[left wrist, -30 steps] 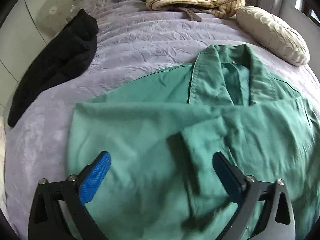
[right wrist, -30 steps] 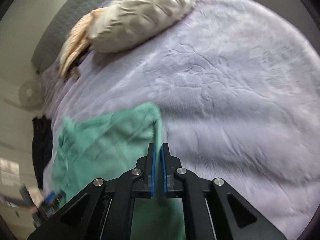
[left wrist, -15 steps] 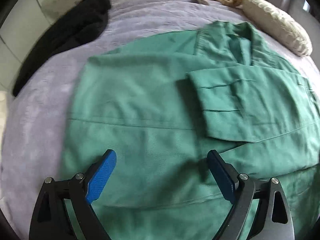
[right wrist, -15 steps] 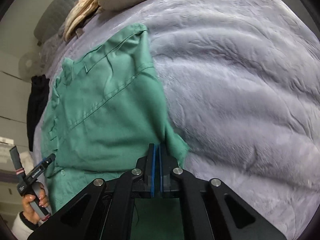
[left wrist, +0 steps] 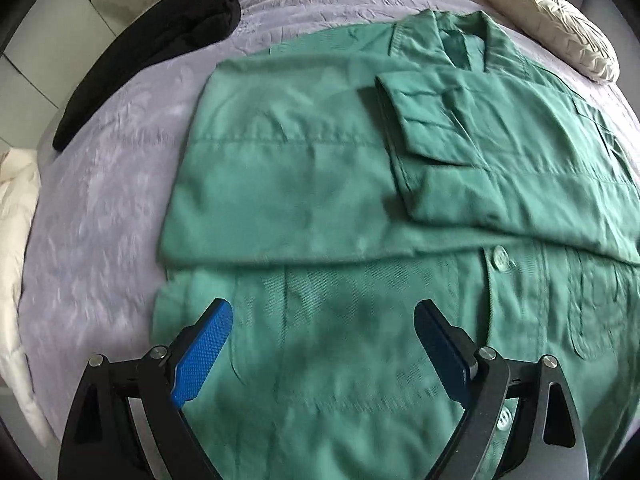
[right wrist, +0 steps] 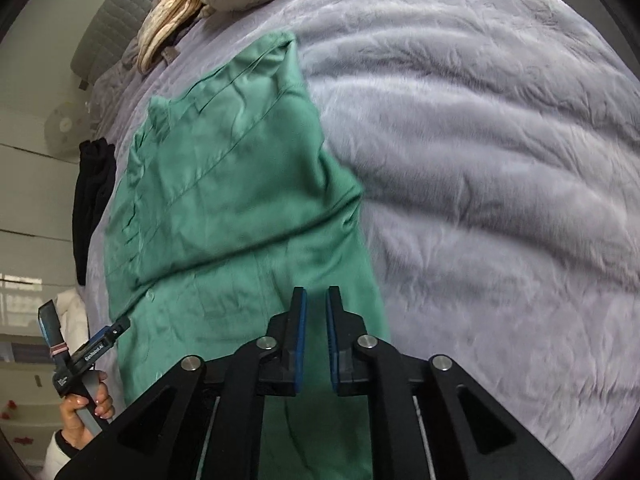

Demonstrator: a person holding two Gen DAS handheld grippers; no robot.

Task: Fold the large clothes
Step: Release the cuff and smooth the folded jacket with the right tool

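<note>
left wrist view: green shirt [left wrist: 320, 184] flat on lavender bed [left wrist: 120, 184], sleeves folded across front, collar at far end. left hand-held gripper [left wrist: 320, 344] spread wide above the near hem, holding nothing. right hand-held gripper [right wrist: 315, 320] slightly parted, empty, over the shirt's right edge. black garment [left wrist: 160, 44], cream pillow [left wrist: 552, 20] nearby.

Right hand-held gripper [right wrist: 316, 338] let go; green shirt [right wrist: 224, 184] dropped.
</note>
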